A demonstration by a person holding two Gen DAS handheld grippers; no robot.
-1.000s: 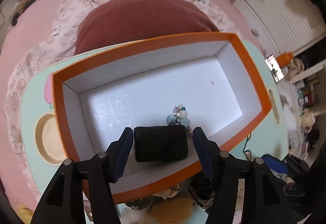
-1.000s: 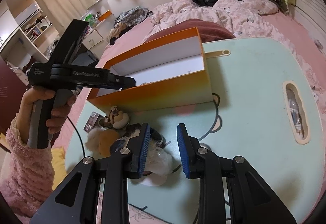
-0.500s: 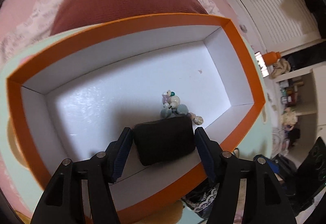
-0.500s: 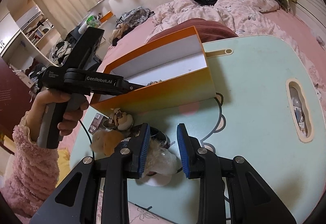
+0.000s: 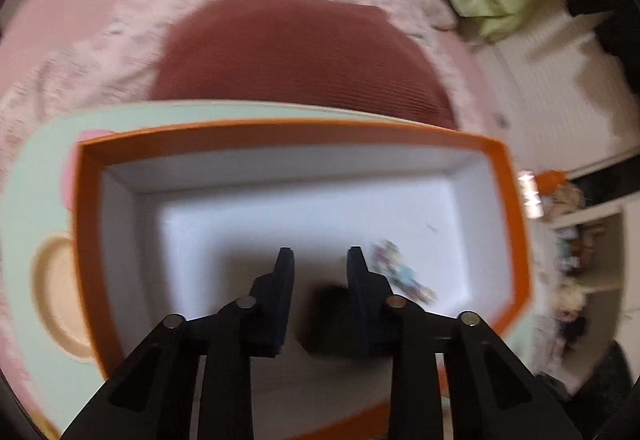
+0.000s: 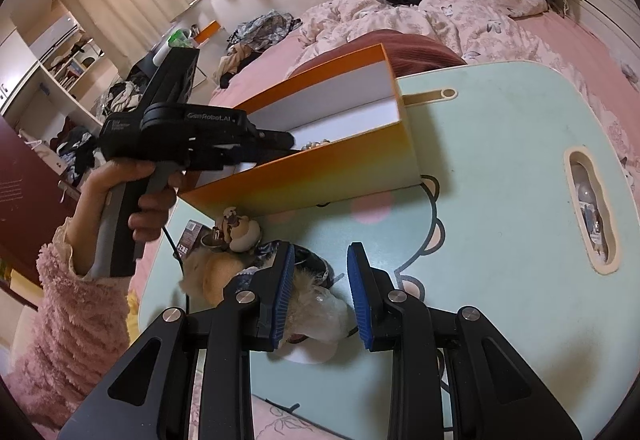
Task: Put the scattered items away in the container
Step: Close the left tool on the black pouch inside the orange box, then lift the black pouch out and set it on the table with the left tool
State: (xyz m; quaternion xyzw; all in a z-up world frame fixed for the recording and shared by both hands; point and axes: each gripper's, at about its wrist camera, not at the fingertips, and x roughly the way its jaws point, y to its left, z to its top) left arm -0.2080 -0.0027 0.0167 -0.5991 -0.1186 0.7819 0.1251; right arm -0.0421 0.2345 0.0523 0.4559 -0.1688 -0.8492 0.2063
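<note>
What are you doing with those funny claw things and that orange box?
Someone is tidying little things off a mint-green table into the orange box. The left claw is over the box, open, with a small black thing lying blurry on the box floor below it, next to some beads. The right claw is open too, above a white fluffy toy in the pile waiting on the table.

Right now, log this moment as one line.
left gripper: open, over box | black pouch: in box | right gripper: open, over toys
</note>
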